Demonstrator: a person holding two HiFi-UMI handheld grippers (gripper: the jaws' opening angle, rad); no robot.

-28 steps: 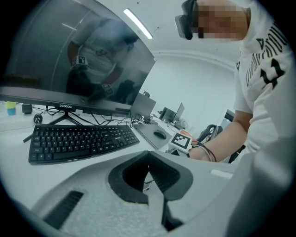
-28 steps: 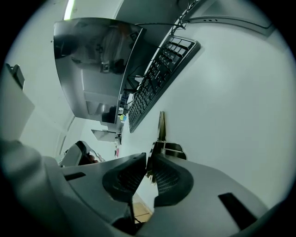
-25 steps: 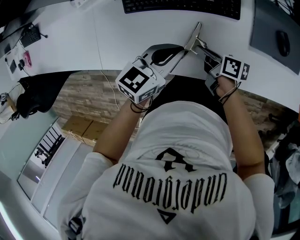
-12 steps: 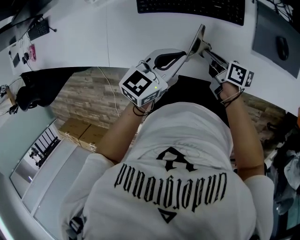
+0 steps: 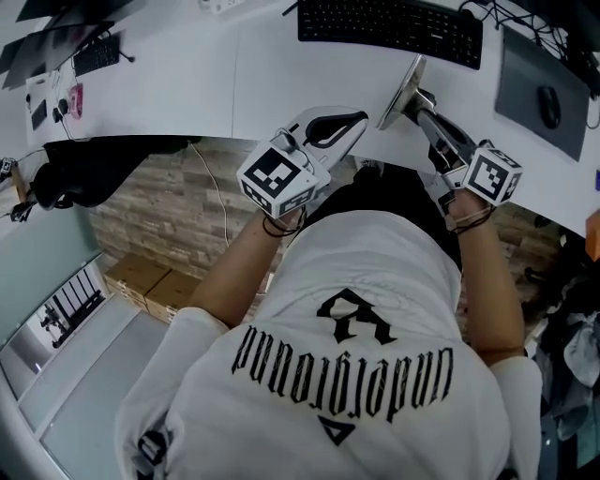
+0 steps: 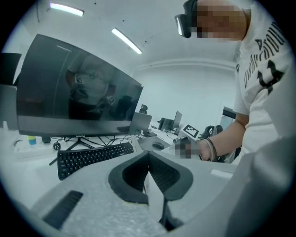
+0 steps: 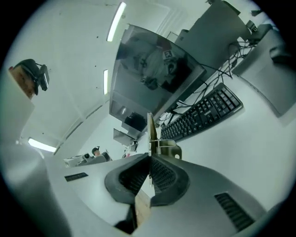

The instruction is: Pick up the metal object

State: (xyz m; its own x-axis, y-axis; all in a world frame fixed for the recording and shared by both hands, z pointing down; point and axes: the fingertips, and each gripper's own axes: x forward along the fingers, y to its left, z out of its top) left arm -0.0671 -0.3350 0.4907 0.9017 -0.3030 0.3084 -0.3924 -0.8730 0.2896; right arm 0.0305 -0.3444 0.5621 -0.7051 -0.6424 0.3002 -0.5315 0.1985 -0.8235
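Observation:
The metal object [image 5: 403, 87] is a flat grey plate with a spring clip at its base. It stands out edge-on over the white desk [image 5: 281, 80], just short of the keyboard. My right gripper [image 5: 425, 103] is shut on its clip end. In the right gripper view the metal object [image 7: 151, 132] rises straight out of the closed right gripper [image 7: 150, 159]. My left gripper [image 5: 360, 120] hangs at the desk's front edge, a little left of the plate and apart from it. In its own view the left gripper [image 6: 149, 157] is shut with nothing in it.
A black keyboard [image 5: 394, 26] lies at the back of the desk. A grey pad [image 5: 525, 66] with a mouse [image 5: 549, 106] is at the right. A dark monitor [image 6: 78, 88] stands behind. A black bag [image 5: 84, 173] lies below the desk's left edge.
The right gripper has closed on the metal object's clip end and carried it up and right. The left gripper, which had its tip at the object, now stands apart from it.

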